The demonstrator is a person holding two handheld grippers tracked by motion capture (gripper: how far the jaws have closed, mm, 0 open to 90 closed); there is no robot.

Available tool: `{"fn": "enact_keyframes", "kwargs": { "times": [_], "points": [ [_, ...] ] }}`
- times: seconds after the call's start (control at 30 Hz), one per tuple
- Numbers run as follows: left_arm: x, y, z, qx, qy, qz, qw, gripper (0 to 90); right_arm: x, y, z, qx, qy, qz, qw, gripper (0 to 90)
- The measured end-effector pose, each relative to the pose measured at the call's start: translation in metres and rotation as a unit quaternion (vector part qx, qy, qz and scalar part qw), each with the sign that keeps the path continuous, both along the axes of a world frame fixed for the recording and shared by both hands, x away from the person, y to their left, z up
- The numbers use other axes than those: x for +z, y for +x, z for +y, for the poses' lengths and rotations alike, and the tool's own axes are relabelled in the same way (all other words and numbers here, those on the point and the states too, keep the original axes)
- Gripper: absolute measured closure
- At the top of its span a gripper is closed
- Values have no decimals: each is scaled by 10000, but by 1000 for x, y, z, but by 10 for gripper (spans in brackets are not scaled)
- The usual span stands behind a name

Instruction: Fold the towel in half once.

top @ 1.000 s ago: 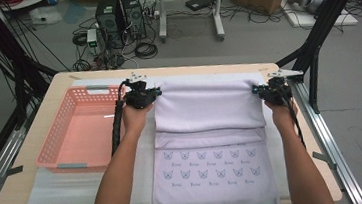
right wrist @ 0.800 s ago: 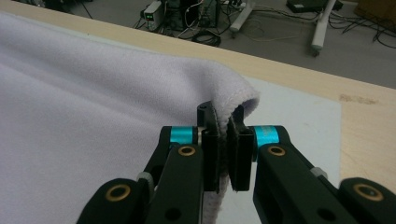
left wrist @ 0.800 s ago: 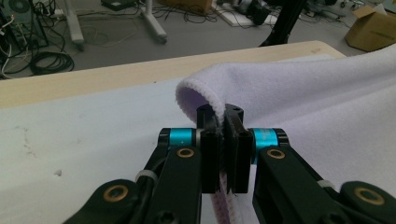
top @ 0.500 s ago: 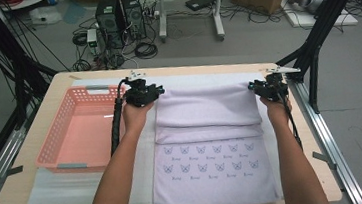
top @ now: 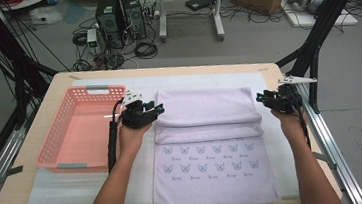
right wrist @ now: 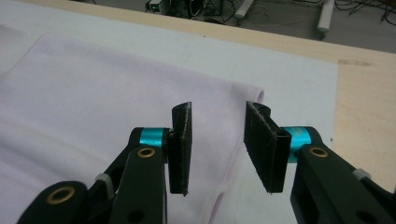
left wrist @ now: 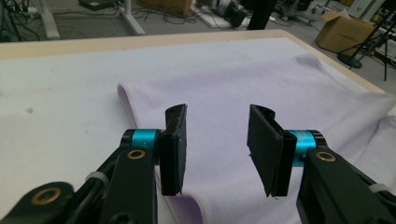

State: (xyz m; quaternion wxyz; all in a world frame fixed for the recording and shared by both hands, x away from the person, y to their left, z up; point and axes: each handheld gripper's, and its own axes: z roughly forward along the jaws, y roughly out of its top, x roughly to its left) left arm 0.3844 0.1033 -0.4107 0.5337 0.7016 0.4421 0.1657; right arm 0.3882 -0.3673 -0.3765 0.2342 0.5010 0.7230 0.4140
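Lilac towel [top: 207, 129] spread on white padding [top: 77, 192] at mid-table, far half folded back toward near edge, butterfly print exposed below. Left gripper [top: 142, 110] and right gripper [top: 279, 98] at opposite ends of fold, jaws just opened, part-way apart, nothing between pads; likely release after laying fold, one per corner for even alignment. Pink basket [top: 78, 127] left of towel, probably the destination.

lilac cat-print towel [top: 208, 144], pink basket [top: 78, 129]
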Motion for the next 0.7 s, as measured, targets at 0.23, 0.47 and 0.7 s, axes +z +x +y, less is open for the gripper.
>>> {"fn": "enact_keyframes", "kwargs": {
  "times": [0.23,0.47,0.7],
  "points": [
    [-15,-25,1,-221,-62,142,9996,546,-16,-30,-2,144,4,303,9994,615],
    [-26,-39,-3,-600,-78,536,9967,493,-38,-47,6,326,-21,668,9972,588],
    [-42,-45,-14,-620,532,838,9931,596,-62,-44,12,217,-144,952,9951,634]
  ]
}}
